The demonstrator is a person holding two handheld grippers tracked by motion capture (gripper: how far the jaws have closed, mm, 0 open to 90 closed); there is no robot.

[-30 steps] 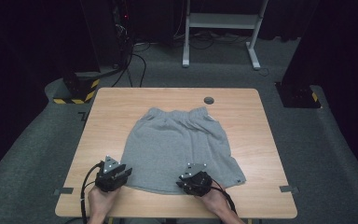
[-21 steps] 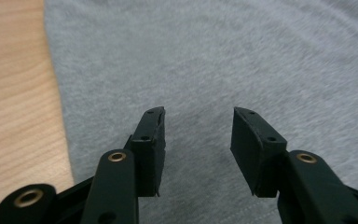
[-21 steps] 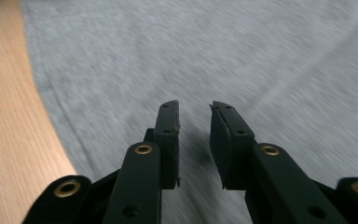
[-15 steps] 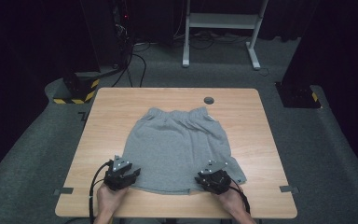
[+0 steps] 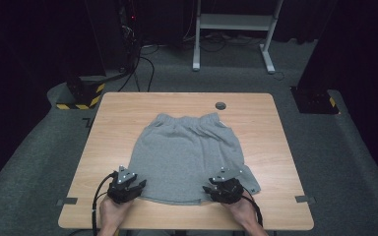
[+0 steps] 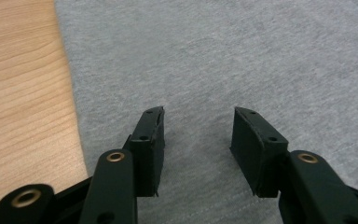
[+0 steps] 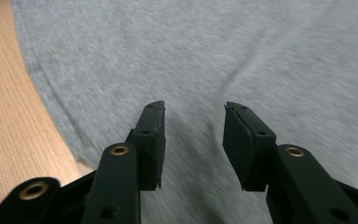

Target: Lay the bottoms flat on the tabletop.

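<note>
Hovering over the grey shorts' (image 5: 187, 157) near hem, my left tongs (image 6: 198, 126) and right tongs (image 7: 193, 119), just widened, stand apart, gripping nothing; a shallow pinch could bunch the cloth

The left gripper (image 6: 198, 119) looks down along its two black jaws, which stand apart with bare grey cloth showing in the gap and nothing pressed between the pads (image 6: 247, 140); they have just been opening. Under and beyond them lies a grey garment (image 6: 223, 60), flat and smooth, with a faint stitched seam near the right jaw. Its edge runs down the left, and the wooden table (image 6: 23, 93) shows past it.
</note>
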